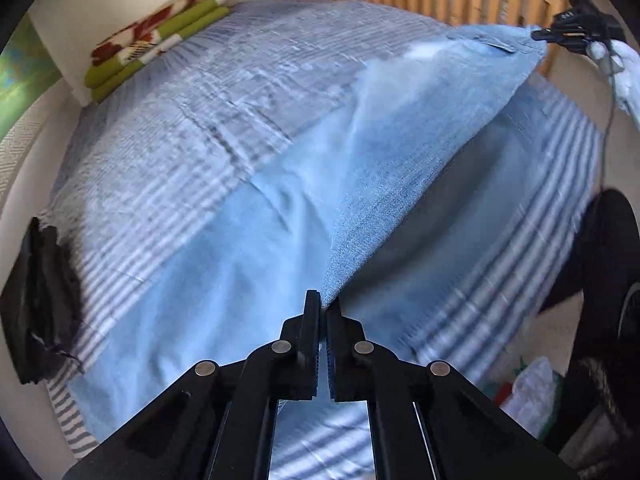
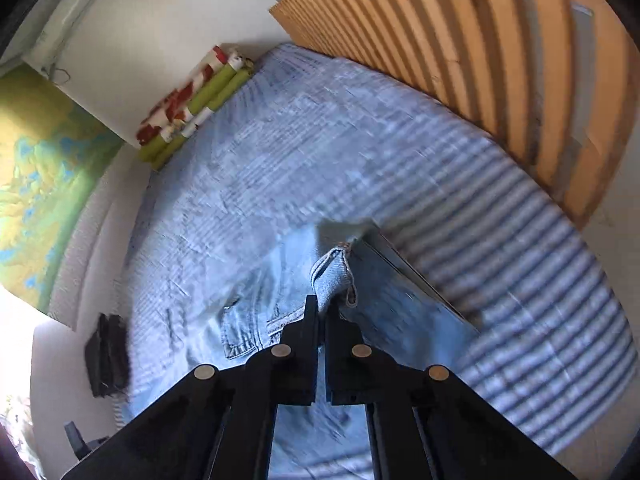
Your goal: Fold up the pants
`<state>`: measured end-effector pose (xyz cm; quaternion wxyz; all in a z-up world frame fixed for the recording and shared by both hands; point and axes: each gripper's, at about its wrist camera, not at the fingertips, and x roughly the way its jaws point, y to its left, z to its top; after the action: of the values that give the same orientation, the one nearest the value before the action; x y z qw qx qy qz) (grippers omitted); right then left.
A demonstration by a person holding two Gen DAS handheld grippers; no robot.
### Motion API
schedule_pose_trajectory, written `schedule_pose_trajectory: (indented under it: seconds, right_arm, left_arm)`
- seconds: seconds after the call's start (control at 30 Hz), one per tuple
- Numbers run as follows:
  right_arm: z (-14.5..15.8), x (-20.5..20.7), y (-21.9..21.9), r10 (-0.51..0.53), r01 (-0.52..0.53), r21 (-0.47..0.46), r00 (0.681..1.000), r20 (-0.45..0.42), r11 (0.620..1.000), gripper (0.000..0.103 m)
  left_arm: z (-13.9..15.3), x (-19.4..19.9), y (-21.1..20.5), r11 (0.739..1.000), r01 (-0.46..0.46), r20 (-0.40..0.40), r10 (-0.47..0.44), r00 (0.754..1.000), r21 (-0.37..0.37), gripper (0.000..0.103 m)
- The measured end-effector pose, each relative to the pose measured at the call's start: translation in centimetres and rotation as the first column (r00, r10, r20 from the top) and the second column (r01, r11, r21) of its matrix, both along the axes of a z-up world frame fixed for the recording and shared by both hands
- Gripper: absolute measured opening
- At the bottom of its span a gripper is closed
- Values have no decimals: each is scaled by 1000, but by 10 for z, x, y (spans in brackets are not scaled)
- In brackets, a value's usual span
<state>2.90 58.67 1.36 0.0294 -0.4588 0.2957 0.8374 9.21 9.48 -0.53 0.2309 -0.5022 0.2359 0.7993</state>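
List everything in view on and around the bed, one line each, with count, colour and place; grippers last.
Light blue denim pants: one, pale blue, partly lifted off the bed, stretched between the two grippers.
Blue-and-white striped bed cover: one, spread over the whole bed.
Folded green, white and red patterned blanket: one, at the bed's far corner by the wall.
Folded black cloth: one, black, at the bed's left edge.
Slatted wooden frame: one, light wood, along the bed's far side.
Green and yellow wall map: one, on the wall at left.
Left gripper: black, shut on a pants edge.
Right gripper: black, shut on a pants corner.
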Motion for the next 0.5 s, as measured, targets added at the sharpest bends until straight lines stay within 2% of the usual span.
schedule_pose_trajectory:
  seconds: [0.07, 0.13, 0.2, 0.23, 0.33, 0.4, 0.5]
  right_arm:
    - [-28, 10, 2, -18, 16, 29, 998, 59, 999, 2]
    - [-58, 15, 5, -32, 28, 37, 991, 127, 999, 2]
    - [-75, 16, 4, -29, 14, 93, 986, 163, 996, 2]
    - [-80, 16, 2, -15, -4, 105, 984, 179, 994, 2]
    - [-77, 20, 2, -7, -19, 136, 981, 191, 991, 4]
    - [-70, 25, 3, -11, -15, 151, 984, 175, 988, 9]
    - [-71, 31, -4, -1, -26, 132, 980, 197, 991, 14]
  left_arm:
    - [-25, 15, 8, 998, 37, 13, -37, 999, -41, 2]
    - [-48, 23, 13, 998, 30, 71, -27, 997, -50, 6]
    - [-57, 30, 12, 998, 15, 115, -8, 993, -57, 9]
    - [-55, 35, 6, 999, 2, 110, 3, 994, -45, 10]
    - [-39, 50, -26, 998, -59, 79, 60, 995, -15, 21]
    - [-33, 62, -56, 994, -108, 65, 109, 992, -22, 22]
    - [-34, 77, -94, 982, -186, 61, 188, 980, -32, 22]
